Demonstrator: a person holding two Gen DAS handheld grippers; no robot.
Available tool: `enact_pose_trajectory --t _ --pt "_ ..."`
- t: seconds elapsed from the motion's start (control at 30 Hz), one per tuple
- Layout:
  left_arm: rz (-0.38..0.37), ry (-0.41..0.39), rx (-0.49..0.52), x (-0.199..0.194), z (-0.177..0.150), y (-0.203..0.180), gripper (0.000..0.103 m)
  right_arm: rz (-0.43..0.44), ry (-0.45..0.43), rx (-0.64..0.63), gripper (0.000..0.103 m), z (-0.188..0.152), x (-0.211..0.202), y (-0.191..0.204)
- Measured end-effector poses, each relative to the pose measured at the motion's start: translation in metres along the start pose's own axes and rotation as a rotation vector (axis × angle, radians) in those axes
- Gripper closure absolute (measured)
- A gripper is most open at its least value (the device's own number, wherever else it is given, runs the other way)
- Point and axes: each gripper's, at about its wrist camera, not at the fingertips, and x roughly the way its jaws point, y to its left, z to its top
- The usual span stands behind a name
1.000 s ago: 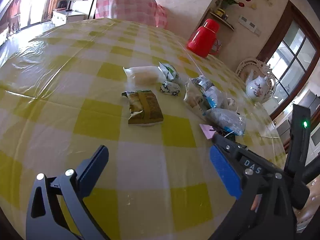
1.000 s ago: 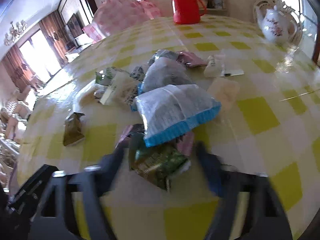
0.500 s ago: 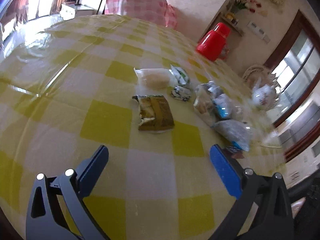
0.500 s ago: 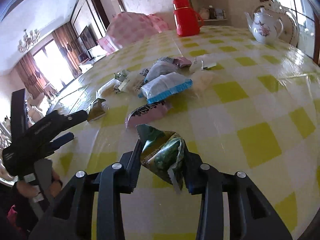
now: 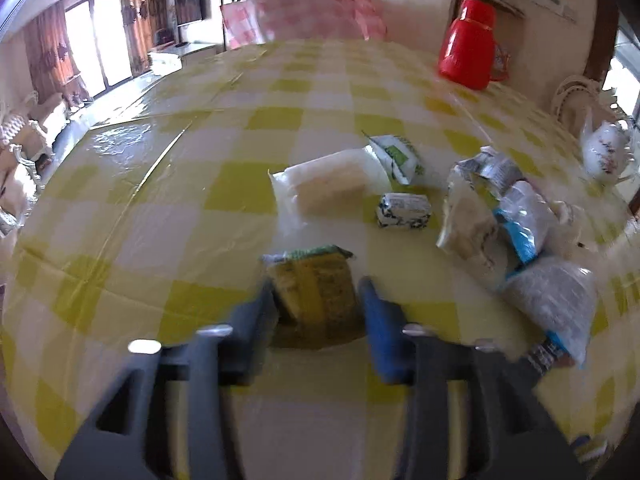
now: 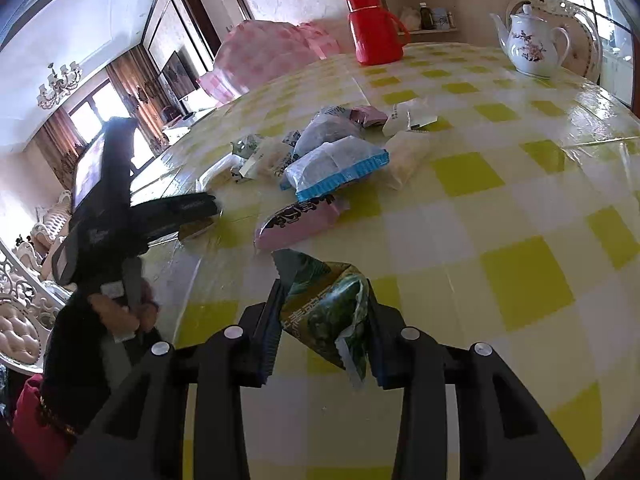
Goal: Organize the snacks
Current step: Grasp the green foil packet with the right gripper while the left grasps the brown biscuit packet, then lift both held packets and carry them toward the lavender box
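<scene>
My left gripper (image 5: 318, 308) is down on the yellow checked table, and its jaws are closing on a yellow-green snack packet (image 5: 312, 284), with the blue pads against its two sides. In the right wrist view the left gripper (image 6: 200, 208) reaches in from the left over that packet (image 6: 196, 231). My right gripper (image 6: 324, 320) is shut on a crumpled dark green snack packet (image 6: 320, 300), held just above the cloth. Behind it lie a pink packet (image 6: 300, 220) and a blue-edged bag (image 6: 332, 160) in a loose pile of snacks.
A white packet (image 5: 324, 188), a small wrapped bar (image 5: 404, 210) and a green-and-white pouch (image 5: 396, 156) lie beyond the left gripper. A red thermos (image 6: 374, 28) and a white teapot (image 6: 528, 46) stand at the far edge. A pink checked cover (image 5: 304, 12) sits behind.
The left gripper went forward to the yellow-green packet and its jaws came in from wide apart to its sides. The right gripper drew the green packet back from the pile, then held still.
</scene>
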Motion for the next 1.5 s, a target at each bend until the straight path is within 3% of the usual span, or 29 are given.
enact_pose_trajectory --t 0.1,0.43,0.93,1.17,1.3,1.5 --pt "-0.115 -0.006 -0.023 -0.007 -0.007 0.010 0.065 0.000 -0.008 -0.003 0.066 -0.001 -0.001 0.001" --pt "-0.219 -0.083 -0.007 -0.044 -0.035 0.018 0.065 0.002 -0.018 0.002 0.066 -0.003 -0.005 0.001" --pt "-0.271 -0.149 0.018 -0.076 -0.058 0.019 0.065 -0.001 -0.037 0.008 0.066 -0.003 -0.010 0.000" --pt "-0.320 -0.166 0.000 -0.095 -0.076 0.033 0.065 0.043 -0.057 0.023 0.066 -0.016 -0.022 0.009" --pt "-0.316 -0.176 0.046 -0.110 -0.087 0.035 0.065 0.072 -0.062 0.029 0.066 -0.025 -0.030 0.018" --pt "-0.253 -0.195 0.111 -0.132 -0.105 0.044 0.065 0.113 -0.042 0.007 0.066 -0.036 -0.032 0.038"
